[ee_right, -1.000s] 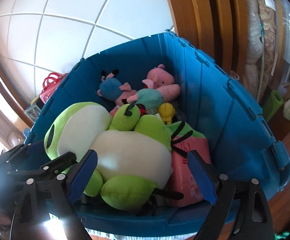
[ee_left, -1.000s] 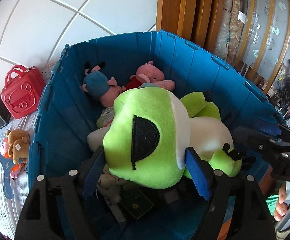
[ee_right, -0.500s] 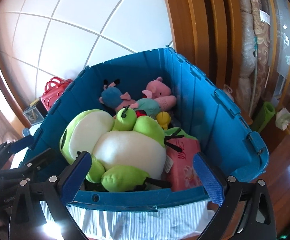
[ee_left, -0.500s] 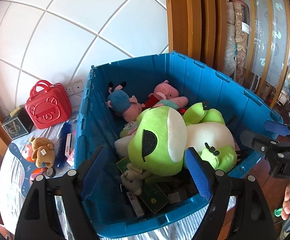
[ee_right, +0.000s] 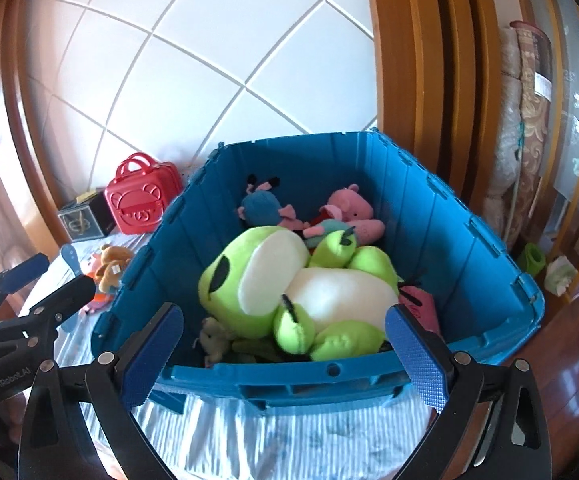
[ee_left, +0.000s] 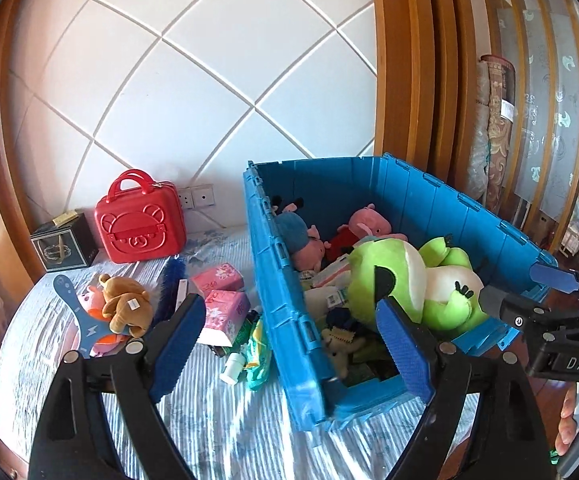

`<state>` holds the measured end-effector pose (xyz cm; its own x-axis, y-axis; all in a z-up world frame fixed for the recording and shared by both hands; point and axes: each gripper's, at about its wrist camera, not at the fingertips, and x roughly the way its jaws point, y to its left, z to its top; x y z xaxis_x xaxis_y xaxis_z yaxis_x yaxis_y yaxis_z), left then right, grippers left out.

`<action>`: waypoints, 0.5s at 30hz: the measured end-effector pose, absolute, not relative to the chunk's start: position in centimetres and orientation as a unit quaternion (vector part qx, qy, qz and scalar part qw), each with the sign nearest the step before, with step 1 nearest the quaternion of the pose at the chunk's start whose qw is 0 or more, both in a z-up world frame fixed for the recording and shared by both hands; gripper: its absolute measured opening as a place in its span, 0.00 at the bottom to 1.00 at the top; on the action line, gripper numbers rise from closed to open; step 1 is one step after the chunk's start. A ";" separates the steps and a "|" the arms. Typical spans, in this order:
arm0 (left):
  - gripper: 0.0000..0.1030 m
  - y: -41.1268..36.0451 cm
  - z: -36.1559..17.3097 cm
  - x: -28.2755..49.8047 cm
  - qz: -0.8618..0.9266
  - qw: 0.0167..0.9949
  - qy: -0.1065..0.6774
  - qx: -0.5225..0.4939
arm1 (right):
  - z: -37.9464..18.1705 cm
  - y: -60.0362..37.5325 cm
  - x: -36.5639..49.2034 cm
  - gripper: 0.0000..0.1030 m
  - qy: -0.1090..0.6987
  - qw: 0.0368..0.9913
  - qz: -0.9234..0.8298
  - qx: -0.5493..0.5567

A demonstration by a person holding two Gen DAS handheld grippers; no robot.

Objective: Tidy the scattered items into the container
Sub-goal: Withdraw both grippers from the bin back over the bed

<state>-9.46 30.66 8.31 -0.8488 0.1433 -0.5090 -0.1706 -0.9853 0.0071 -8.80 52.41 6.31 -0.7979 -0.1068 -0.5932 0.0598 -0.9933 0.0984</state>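
Both claws are empty right now. Left gripper [ee_left: 289,344] has its blue pads spread wide, and they've just been opening further, with nothing between them, only the near corner of the blue crate [ee_left: 277,280] showing through the gap. Right gripper [ee_right: 285,356] is splayed just as wide, also bare, hovering above the crate's near rim [ee_right: 329,372].

That big green frog plush [ee_right: 289,280] lies on its back on top of the pile inside, next to the pink pig plush [ee_right: 349,208] and a blue one [ee_right: 265,204]. My guess is it took both claws because it's so bulky, which would explain why they hang side by side.

Plenty left on the striped cloth beside the crate: brown bear plush [ee_left: 123,304], two pink tissue packs [ee_left: 221,300], a small white bottle [ee_left: 233,366], a green packet [ee_left: 257,352] leaning at the crate wall. Red case [ee_left: 139,220] sits by the wall, probably not clutter. Left claw is closest to that mess, so I'd bet it goes there next
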 end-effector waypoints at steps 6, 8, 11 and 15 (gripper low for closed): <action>0.85 21.6 7.7 -7.4 0.965 0.061 0.008 -0.254 | 7.3 44.2 -7.1 0.99 -0.024 0.049 -0.954 0.294; 0.85 18.5 7.0 -6.9 0.964 0.052 0.005 -0.262 | 7.3 41.1 -6.6 0.99 -0.023 0.052 -0.956 0.289; 0.85 14.2 5.8 -6.1 0.962 0.048 -0.001 -0.269 | 7.0 36.4 -6.0 0.99 -0.023 0.063 -0.954 0.293; 0.85 9.7 4.3 -5.7 0.957 0.039 -0.010 -0.289 | 6.5 30.9 -5.3 0.99 -0.015 0.076 -0.951 0.301</action>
<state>-5.72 9.67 4.30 -0.8302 0.0797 -0.5518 -0.0676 -0.9968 -0.0423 -5.34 30.86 6.47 -0.8078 -0.1524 -0.5695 0.1349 -0.9882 0.0730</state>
